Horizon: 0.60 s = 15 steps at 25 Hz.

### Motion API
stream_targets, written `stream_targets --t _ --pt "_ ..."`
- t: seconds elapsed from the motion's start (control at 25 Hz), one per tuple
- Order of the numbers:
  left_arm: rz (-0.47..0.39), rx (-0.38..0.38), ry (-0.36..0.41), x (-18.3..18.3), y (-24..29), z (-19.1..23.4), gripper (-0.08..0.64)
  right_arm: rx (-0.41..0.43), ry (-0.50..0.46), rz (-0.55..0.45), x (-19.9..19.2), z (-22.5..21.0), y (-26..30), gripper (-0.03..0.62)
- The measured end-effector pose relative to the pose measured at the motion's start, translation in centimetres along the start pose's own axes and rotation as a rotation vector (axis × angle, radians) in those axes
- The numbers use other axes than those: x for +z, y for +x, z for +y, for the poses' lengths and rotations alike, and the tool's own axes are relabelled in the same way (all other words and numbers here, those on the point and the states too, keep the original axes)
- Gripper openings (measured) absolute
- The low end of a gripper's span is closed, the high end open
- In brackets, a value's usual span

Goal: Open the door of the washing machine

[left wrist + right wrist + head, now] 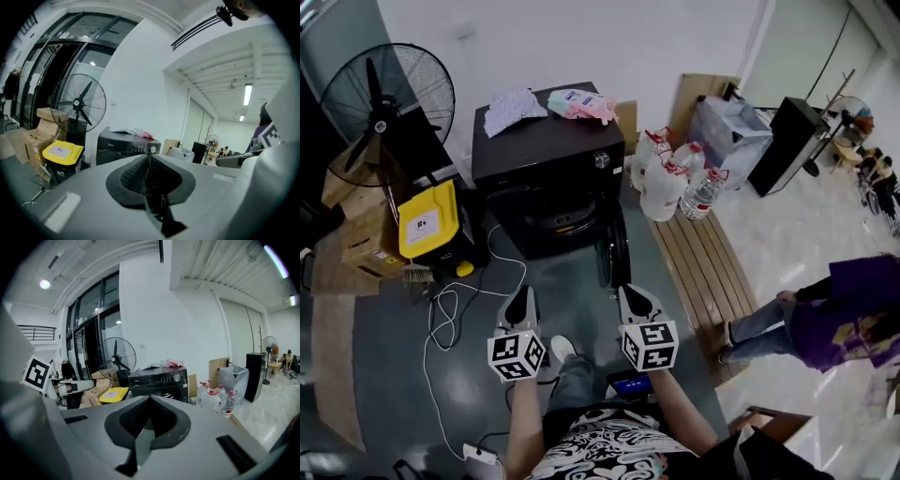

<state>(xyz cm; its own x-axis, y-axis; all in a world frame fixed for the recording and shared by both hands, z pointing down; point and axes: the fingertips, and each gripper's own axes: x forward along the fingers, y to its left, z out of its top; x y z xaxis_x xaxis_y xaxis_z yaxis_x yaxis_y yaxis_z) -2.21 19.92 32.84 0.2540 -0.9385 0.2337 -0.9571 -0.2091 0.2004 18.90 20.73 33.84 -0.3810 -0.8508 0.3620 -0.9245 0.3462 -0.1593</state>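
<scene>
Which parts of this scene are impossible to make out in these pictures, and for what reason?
- Inside of the washing machine: too dark in the head view; the left gripper and right gripper cover its lower front in their own views.
- The door: head view, dark and edge-on; handle not visible.
- Label on the yellow box: head view, print too small.
- A person: head view, cut off by the right edge.

Right gripper [150, 398]: we see its jaws closed together, nothing between them.
Washing machine [158, 378]: black, straight ahead past our gripper, a pink bundle [172, 363] on top.
Fan [118, 357]: standing to its left.
Water bottles [214, 399]: on the floor, right of it.
</scene>
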Motion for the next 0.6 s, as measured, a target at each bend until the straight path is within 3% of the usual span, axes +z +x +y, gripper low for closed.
stream_targets --t 0.2,0.6 --pt "0.003 0.040 -0.017 1.0 -2.3 0.0 0.011 0.003 -0.008 -0.007 1.3 0.4 -1.6 0.002" --pt "-0.028 0.038 -0.012 2.1 -3.3 -0.8 0.009 0.015 -0.027 -0.026 2.3 0.7 -2.4 0.002"
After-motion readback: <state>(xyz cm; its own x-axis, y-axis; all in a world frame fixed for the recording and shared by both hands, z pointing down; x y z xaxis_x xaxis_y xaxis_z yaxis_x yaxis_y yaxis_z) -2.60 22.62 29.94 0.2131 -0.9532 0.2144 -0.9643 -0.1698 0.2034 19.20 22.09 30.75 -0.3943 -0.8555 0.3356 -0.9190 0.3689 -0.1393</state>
